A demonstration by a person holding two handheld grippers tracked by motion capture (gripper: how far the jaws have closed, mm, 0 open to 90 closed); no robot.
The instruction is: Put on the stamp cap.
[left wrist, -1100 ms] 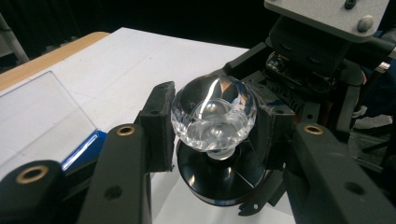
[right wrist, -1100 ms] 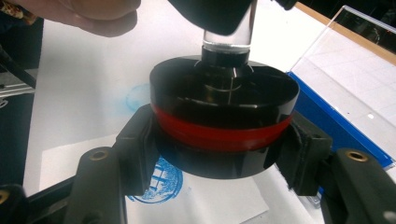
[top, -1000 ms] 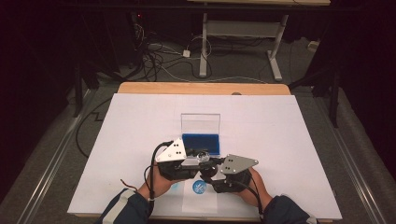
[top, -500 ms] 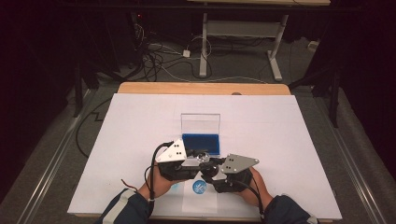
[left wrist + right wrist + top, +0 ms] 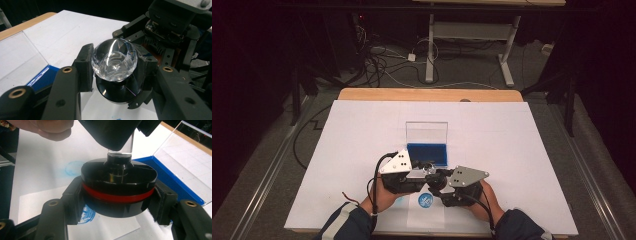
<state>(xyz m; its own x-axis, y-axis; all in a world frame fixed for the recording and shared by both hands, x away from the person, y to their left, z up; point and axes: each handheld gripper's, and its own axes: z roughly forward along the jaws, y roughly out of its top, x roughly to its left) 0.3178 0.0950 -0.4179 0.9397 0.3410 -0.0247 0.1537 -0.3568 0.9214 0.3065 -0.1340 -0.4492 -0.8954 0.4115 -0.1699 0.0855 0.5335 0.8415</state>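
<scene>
High view, what changed: next to nothing against the two earlier looks; both my hands sit where they were, near the front edge of the white table [image 5: 337, 150], tools meeting over the blue print [image 5: 426, 200] on the paper sheet [image 5: 422, 217].
High view, ink tray: the blue ink pad case [image 5: 427, 154], clear lid upright, stands just beyond my tools.
Left gripper view, jaws: my left gripper [image 5: 113, 66] is clamped on the crystal knob [image 5: 114, 60] of the stamp, one pad on each side.
Left gripper view, below: the black stamp base [image 5: 117, 93] hangs under the knob.
Right gripper view, jaws: my right gripper [image 5: 117, 195] is closed on the base [image 5: 118, 192], pads gripping either side at its red band [image 5: 117, 198].
Right gripper view, stamp place: held off the paper, above and just beside the print [image 5: 86, 215].
Meaning: with no shift, I judge I'm holding knob against base, perhaps to twist them apart or together.
</scene>
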